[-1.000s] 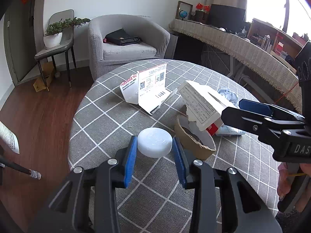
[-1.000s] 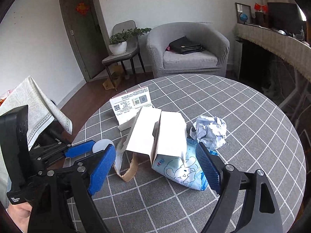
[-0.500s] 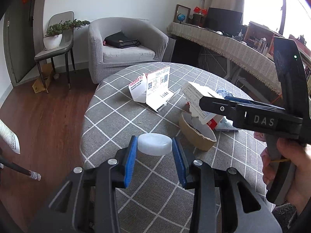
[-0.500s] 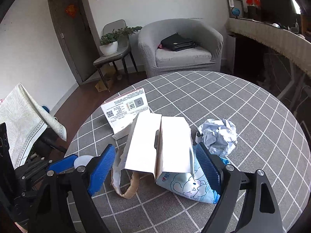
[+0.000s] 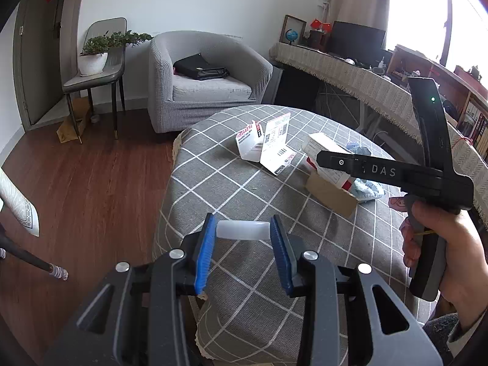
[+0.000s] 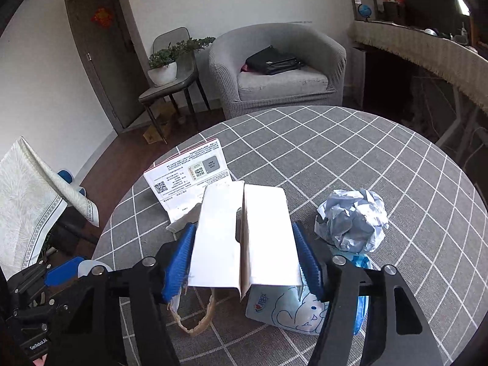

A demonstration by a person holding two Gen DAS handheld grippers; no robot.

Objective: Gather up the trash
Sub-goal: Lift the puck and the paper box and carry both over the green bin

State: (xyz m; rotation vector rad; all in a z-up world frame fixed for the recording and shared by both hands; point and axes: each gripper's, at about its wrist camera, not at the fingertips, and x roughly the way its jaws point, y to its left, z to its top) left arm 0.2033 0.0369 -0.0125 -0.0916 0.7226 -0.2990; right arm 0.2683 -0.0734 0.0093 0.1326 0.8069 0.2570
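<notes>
My left gripper [image 5: 243,233] is shut on a white plastic lid [image 5: 243,230] and holds it above the near left edge of the round checked table [image 5: 231,189]. My right gripper [image 6: 244,241] is shut on a white cardboard box [image 6: 244,231] that stands over a torn brown cardboard piece [image 6: 195,320]. A blue and white printed plastic bag [image 6: 292,311] lies under the box. A crumpled paper ball [image 6: 352,219] lies just right of it. A flattened white printed carton [image 6: 189,177] lies behind. In the left wrist view the right gripper [image 5: 381,172] shows over the box [image 5: 328,158].
A grey armchair [image 6: 277,70] with a black bag stands behind the table. A chair with a potted plant [image 6: 164,67] stands to its left. A long draped counter [image 5: 366,82] runs along the right. Wooden floor [image 5: 85,189] lies left of the table.
My left gripper closed on the lid, lifted it and drew back toward the table's near left edge. My right gripper closed in on the white box.
</notes>
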